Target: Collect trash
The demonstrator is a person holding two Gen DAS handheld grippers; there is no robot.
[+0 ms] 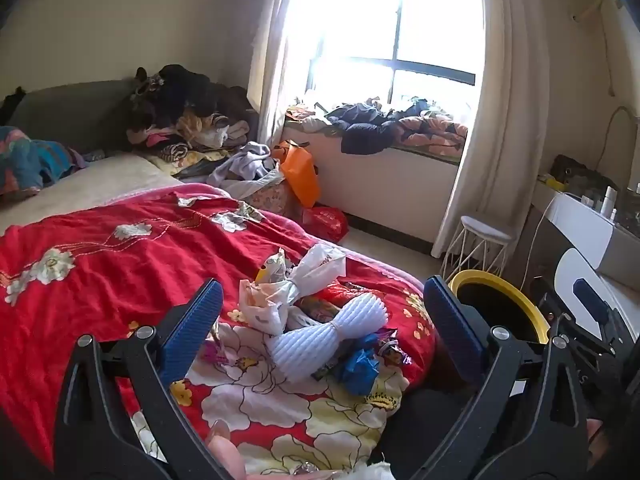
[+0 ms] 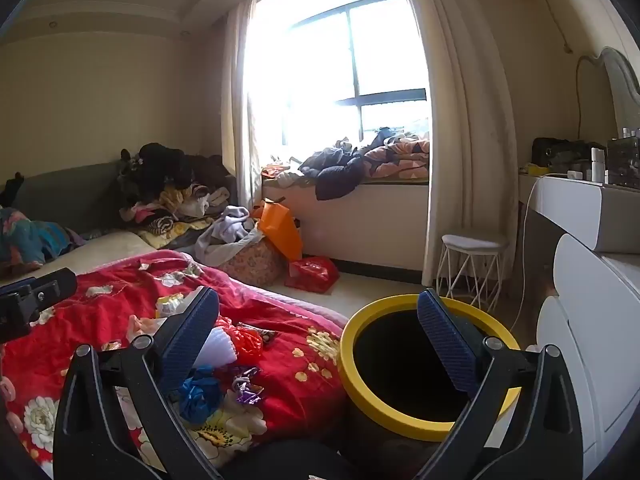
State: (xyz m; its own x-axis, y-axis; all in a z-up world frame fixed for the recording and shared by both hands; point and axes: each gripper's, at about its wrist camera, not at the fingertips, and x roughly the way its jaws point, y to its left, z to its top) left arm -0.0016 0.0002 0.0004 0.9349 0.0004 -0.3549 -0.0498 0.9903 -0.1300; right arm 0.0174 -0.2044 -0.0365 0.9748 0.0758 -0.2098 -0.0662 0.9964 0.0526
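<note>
Trash lies in a heap on the red floral quilt (image 1: pixel 100 248): a white ribbed foam sleeve (image 1: pixel 324 336), a tied white plastic bag (image 1: pixel 296 284), a crumpled blue wrapper (image 1: pixel 360 368) and shiny foil wrappers (image 1: pixel 392 350). My left gripper (image 1: pixel 320 312) is open and empty, held just above the heap. A yellow-rimmed black bin (image 2: pixel 404 364) stands on the floor beside the bed; it also shows in the left wrist view (image 1: pixel 500 304). My right gripper (image 2: pixel 318 332) is open and empty, over the gap between bed corner and bin. The blue wrapper (image 2: pixel 198 394) and an orange net (image 2: pixel 246 338) show there too.
A white wire stool (image 2: pixel 472 264) stands by the curtain. A white dresser (image 2: pixel 576 216) is at the right. An orange bag (image 2: pixel 280 228), a red bag (image 2: pixel 312 274) and a laundry basket (image 2: pixel 248 260) sit on the floor. Clothes pile on the window seat (image 2: pixel 360 168).
</note>
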